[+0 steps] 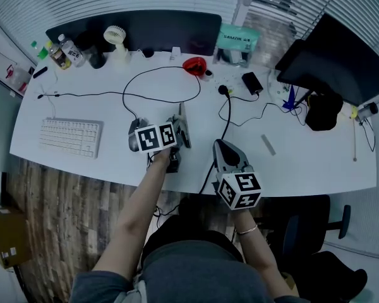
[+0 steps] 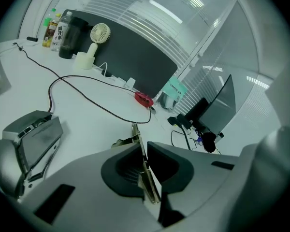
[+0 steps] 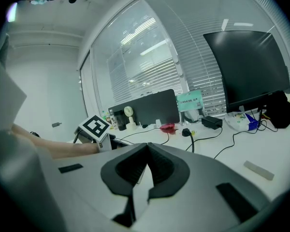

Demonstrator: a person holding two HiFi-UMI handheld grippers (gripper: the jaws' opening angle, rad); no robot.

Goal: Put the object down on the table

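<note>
A thin flat metal strip (image 2: 137, 137) stands between the jaws of my left gripper (image 2: 145, 146) and pokes out ahead of them over the white table (image 2: 87, 124). A slim gap shows between the strip and the right-hand jaw, so the pads do not seem to press on it. In the head view the strip (image 1: 180, 113) points away from the left gripper (image 1: 182, 134), near the table's front middle. My right gripper (image 1: 222, 149) hovers at the front edge, to the right. Its jaws (image 3: 146, 146) meet with nothing between them.
A grey mouse-like device (image 1: 134, 139) on a looping black cable (image 1: 170, 69) lies just left of the left gripper. A keyboard (image 1: 71, 137) is further left. At the back are a red item (image 1: 194, 65), a fan (image 1: 115, 40) and bottles (image 1: 63, 50); a monitor (image 1: 338, 59) at right.
</note>
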